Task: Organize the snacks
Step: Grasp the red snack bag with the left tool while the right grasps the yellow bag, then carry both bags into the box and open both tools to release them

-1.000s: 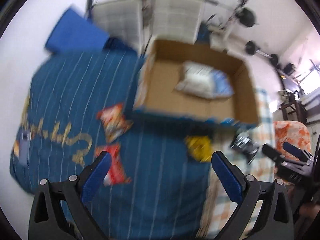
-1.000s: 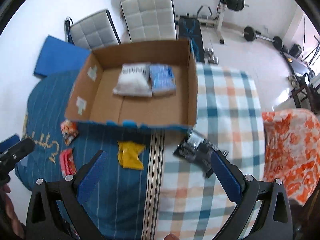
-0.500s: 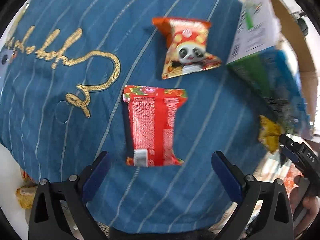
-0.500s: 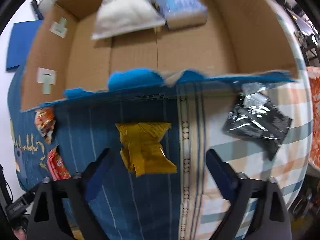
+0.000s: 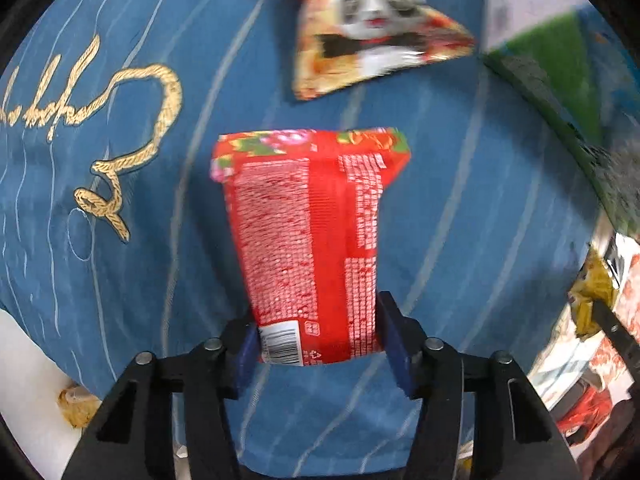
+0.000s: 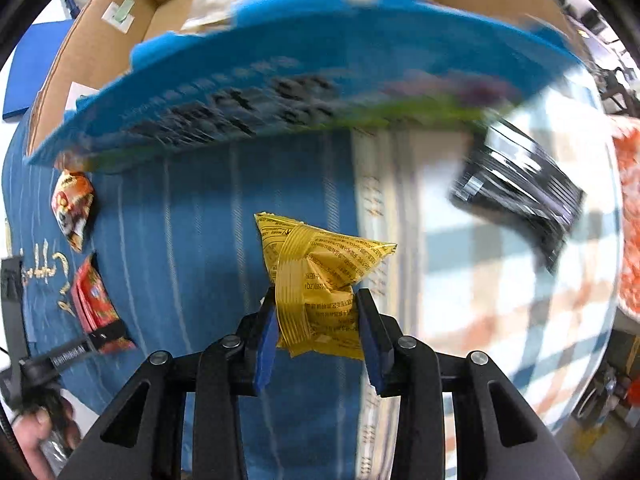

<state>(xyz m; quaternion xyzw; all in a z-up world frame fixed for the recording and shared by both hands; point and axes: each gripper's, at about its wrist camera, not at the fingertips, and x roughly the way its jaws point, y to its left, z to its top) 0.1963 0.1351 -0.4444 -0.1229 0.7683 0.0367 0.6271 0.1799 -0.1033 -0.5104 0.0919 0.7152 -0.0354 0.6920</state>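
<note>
The left gripper [image 5: 318,344] is squeezing the near, barcode end of the red packet [image 5: 312,240], its blue pads pressing in on both side edges. The packet's long axis is running straight away from the gripper, up the middle of the frame, over the blue striped cloth [image 5: 460,220]. The panda packet [image 5: 372,28] is lying beyond it at the top of the frame, apart from it.

The right gripper [image 6: 318,330] is likewise clamping the lower end of the yellow packet [image 6: 320,276], which is crumpling between the pads and pointing up the frame.

What the coming move turns on, I judge, is the cardboard box [image 6: 120,40]: in the right wrist view its blue front wall is filling the upper frame directly ahead of the yellow packet, so the right hand is sitting nearer. In the left wrist view the box is showing only at the upper right edge, off the red packet's axis, so that hand would need to swing right. A black packet [image 6: 520,200] is waiting at right on the checked cloth [image 6: 500,320].
</note>
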